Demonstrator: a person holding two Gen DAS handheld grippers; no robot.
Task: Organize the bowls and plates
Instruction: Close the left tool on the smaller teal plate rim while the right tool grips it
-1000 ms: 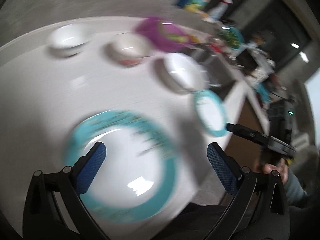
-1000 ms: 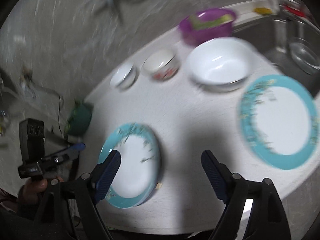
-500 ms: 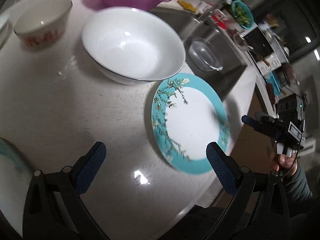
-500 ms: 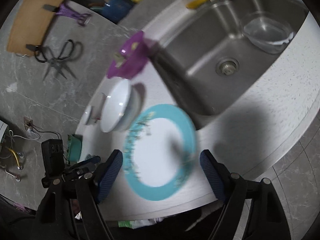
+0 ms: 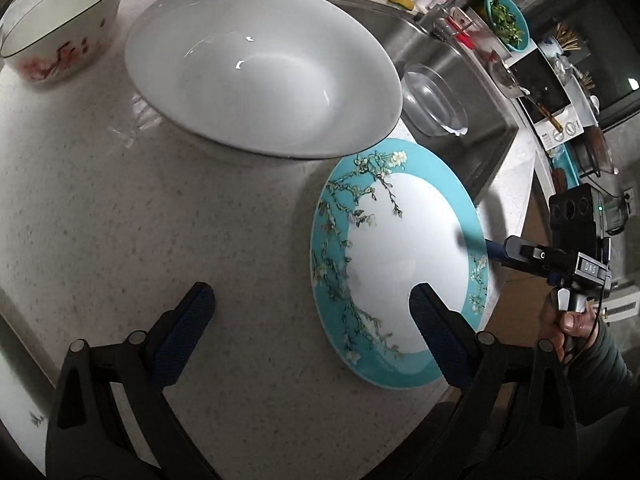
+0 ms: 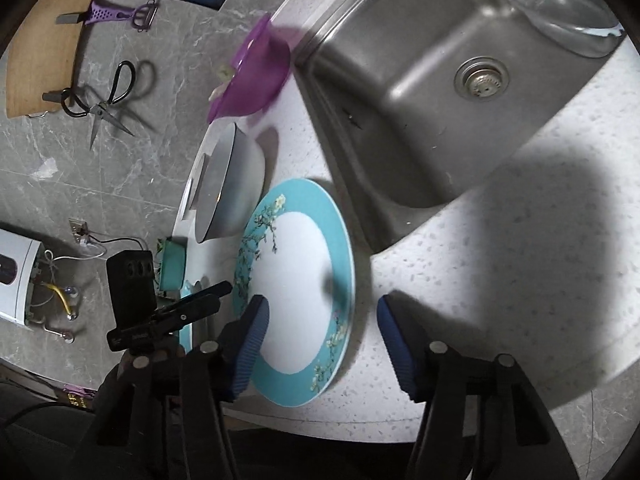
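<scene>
Only my left view shows the small flowered bowl point(image 5: 60, 46) at upper left; only my right view shows the sink drain point(image 6: 482, 79), scissors point(image 6: 104, 100) and cutting board point(image 6: 42, 44). The glass bowl point(image 5: 434, 98) sits in the sink point(image 6: 400, 80); the white bowl point(image 5: 260, 68) is empty. One teal plate point(image 5: 396, 276) lies at lower right on the surface point(image 5: 160, 240); my left tongs point(image 5: 308, 324) gape wide over it, and my right tongs point(image 6: 322, 330), which have just been closing, straddle its rim without pressing.

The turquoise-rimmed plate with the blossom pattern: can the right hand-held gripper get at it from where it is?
Probably yes. The turquoise-rimmed plate lies flat near the counter edge, its near rim between the right hand-held gripper's open jaws, nothing on it.
</scene>
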